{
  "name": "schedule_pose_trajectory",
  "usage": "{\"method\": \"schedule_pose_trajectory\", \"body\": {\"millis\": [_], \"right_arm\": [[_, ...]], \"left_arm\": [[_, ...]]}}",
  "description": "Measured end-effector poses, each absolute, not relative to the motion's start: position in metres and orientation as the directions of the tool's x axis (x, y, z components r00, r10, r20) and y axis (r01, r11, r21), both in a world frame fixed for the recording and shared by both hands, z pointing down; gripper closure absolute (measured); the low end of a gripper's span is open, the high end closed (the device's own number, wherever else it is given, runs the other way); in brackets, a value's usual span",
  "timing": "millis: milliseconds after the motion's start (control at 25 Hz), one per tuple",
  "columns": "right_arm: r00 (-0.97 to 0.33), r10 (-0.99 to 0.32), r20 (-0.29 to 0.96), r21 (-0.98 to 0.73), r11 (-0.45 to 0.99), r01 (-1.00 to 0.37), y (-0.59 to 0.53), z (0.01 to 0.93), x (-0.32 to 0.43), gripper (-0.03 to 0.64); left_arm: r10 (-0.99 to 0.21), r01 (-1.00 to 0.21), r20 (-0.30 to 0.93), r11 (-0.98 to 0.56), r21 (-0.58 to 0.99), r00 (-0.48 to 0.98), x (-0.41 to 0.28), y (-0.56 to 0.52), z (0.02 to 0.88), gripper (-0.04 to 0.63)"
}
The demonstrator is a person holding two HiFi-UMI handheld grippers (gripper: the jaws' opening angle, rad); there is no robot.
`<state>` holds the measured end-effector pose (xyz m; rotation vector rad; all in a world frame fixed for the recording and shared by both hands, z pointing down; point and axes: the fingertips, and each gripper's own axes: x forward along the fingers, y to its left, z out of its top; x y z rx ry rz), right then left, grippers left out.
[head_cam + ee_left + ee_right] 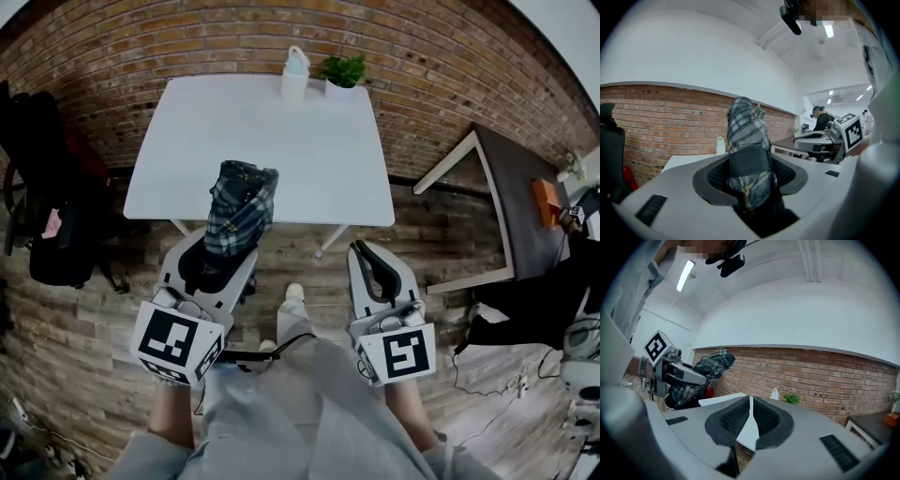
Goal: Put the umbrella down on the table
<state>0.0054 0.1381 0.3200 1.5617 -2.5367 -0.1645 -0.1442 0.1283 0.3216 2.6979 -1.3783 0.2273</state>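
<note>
The left hand-held gripper (217, 261) was clenched on the umbrella (242, 202), whose long axis ran up-frame, its tip overlapping the near edge of the desk (309, 159). The right hand-held gripper (366, 253), closed and empty, sat at lower right.

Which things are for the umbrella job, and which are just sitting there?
For the job: folded grey-blue plaid fabric umbrella, left gripper clamped on it, square white table.
Just lying about: white plastic bottle, small green potted plant, black bag, dark side table.

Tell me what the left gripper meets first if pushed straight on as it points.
Probably the white table at its near edge, the left gripper leading with the umbrella; height is unclear.
</note>
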Motion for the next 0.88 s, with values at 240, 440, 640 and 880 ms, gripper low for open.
{"method": "schedule_pose_trajectory", "body": {"millis": [240, 440, 640, 880], "right_arm": [[-0.479, -0.869, 0.122, 0.183, 0.495, -0.850, 0.077, 0.329, 0.019, 0.565], [-0.500, -0.856, 0.131, 0.173, 0.516, -0.839, 0.019, 0.332, 0.036, 0.565], [-0.527, -0.838, 0.142, 0.159, 0.544, -0.824, -0.039, 0.334, 0.054, 0.565], [-0.561, -0.815, 0.142, 0.136, 0.578, -0.805, -0.095, 0.334, 0.073, 0.565]], "left_arm": [[-0.807, -0.824, 0.186, -0.566, 0.024, 0.560, -0.129, 0.072, 0.320, 0.359], [-0.819, -0.838, 0.191, -0.544, 0.036, 0.541, -0.112, 0.019, 0.323, 0.359], [-0.829, -0.850, 0.199, -0.525, 0.043, 0.522, -0.092, -0.032, 0.322, 0.359], [-0.846, -0.870, 0.212, -0.490, 0.053, 0.489, -0.071, -0.082, 0.321, 0.359]]}}
